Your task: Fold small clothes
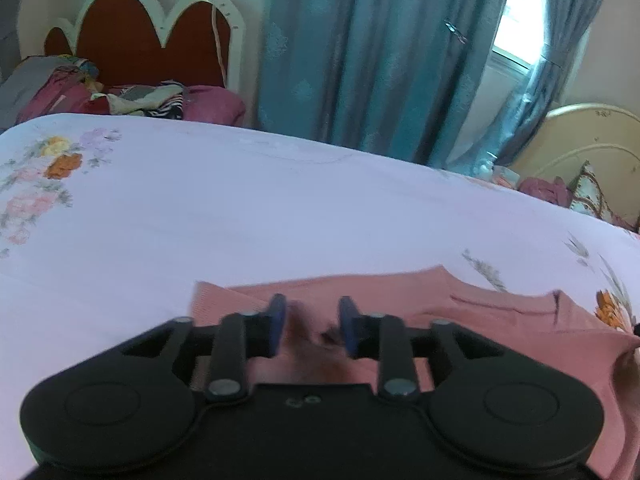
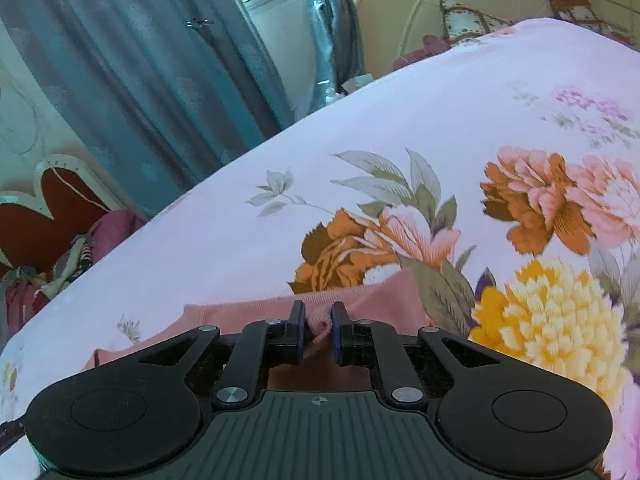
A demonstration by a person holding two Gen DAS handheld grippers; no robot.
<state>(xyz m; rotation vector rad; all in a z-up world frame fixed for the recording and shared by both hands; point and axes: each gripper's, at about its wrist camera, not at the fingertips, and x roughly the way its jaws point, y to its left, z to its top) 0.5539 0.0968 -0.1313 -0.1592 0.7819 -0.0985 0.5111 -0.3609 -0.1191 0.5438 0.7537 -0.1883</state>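
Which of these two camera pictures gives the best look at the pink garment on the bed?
The left wrist view. There the pink garment spreads wide across the floral bedsheet, with its edges and a seam visible, though blurred. The right wrist view shows only a narrow strip of it, with a bunched fold pinched in the right gripper.

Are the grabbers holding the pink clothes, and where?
The right gripper pinches a bunched fold at the edge of the pink garment. The left gripper looks open over it, though that view is blurred.
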